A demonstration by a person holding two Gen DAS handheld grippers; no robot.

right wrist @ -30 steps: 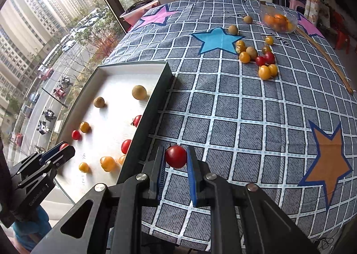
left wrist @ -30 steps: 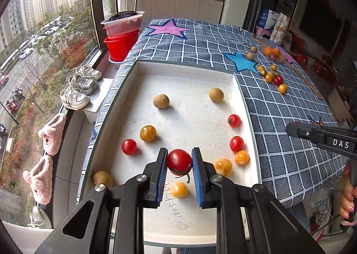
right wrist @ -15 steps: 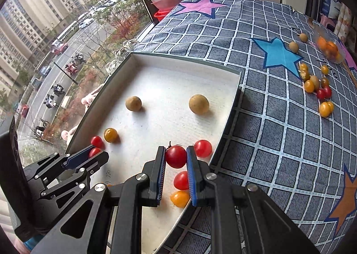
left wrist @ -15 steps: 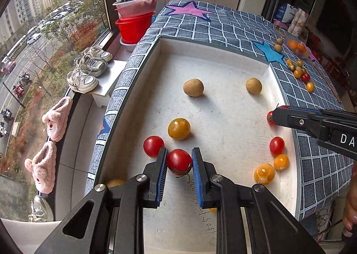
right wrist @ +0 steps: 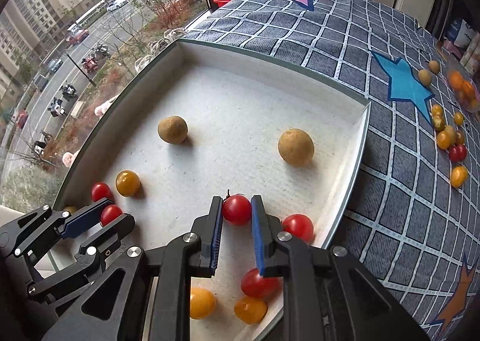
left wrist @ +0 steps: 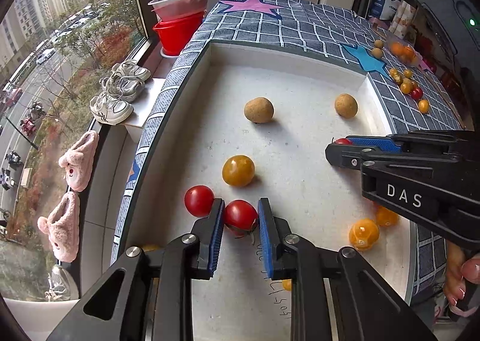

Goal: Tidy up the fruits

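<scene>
Over the white tray [right wrist: 357, 143] on the checked desk [right wrist: 396, 191], both grippers carry a red tomato each, low above the tray floor, seemingly so the fruit can be let go without rolling far. The left gripper [left wrist: 241, 216] has its jaws clenched on a tomato [left wrist: 240, 215] at the tray's near left side, just beside another red one [left wrist: 199, 201] and near a yellow one [left wrist: 238, 170], which suggests like fruit is being gathered there. The right gripper [right wrist: 237, 209] grips its own tomato [right wrist: 236, 209] by the sides, stem up, near the tray's right wall, where more red [right wrist: 298, 227] and yellow [right wrist: 250, 309] tomatoes already lie. Two brown fruits [right wrist: 173, 129] sit apart toward the far end. More small fruit [right wrist: 450, 140] waits on the cloth, well away, so the sorting looks far from finished.
</scene>
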